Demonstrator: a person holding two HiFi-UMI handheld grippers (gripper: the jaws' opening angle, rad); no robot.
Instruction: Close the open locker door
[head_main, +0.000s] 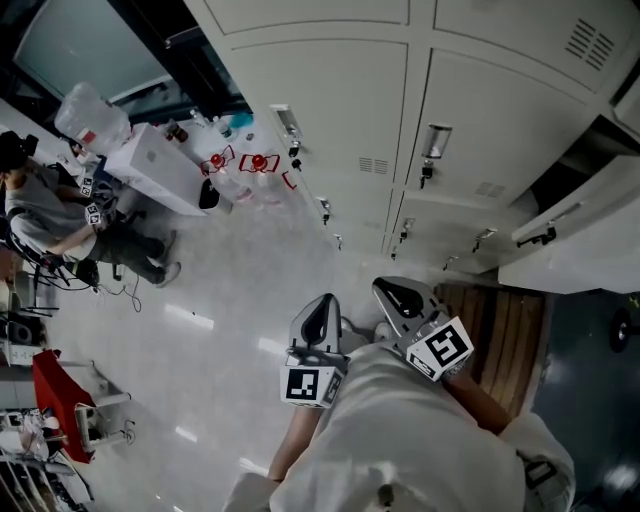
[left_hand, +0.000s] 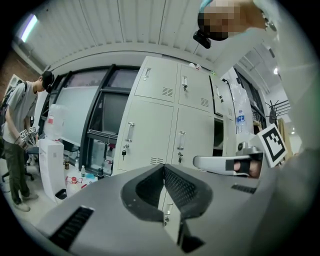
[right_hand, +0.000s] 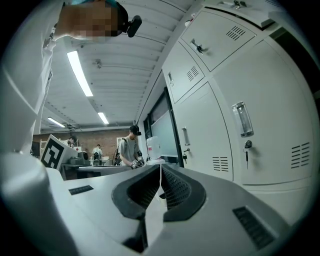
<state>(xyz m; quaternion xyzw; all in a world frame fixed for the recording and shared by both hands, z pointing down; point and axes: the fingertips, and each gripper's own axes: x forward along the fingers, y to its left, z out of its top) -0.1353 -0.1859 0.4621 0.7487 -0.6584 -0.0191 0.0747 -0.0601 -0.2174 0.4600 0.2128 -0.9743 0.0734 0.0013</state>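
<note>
A white shirt (head_main: 410, 440) fills the lower middle of the head view. Just above it, the left hand-held gripper (head_main: 322, 308) and the right hand-held gripper (head_main: 390, 290) sit side by side, pointing up the frame. In each gripper's own view the jaws are pressed together with nothing between them. The open door (head_main: 585, 245) is at the right edge, mid-height. It is a plain cream panel swung out from the lockers (head_main: 340, 100), with a dark handle (head_main: 543, 237) at its free edge and the dark opening (head_main: 578, 165) just above it. It is clear of both grippers. The other lockers are cream too and are shut, with small vent slots and handles, some with hanging keys. The floor (head_main: 230, 290) is pale and glossy and reflects the lights. A strip of brown wooden slats (head_main: 500, 335) lies at the lockers' foot, right of the grippers. At the upper left a white water dispenser (head_main: 150, 165) carries a clear bottle (head_main: 92, 115), and red-marked jugs (head_main: 240, 165) stand beside it. Another person (head_main: 45, 215) is at the left edge. In the right gripper view, ceiling strip lights (right_hand: 80, 72) run toward a brick wall, and a bench (right_hand: 95, 170) stands far off with people behind it.
</note>
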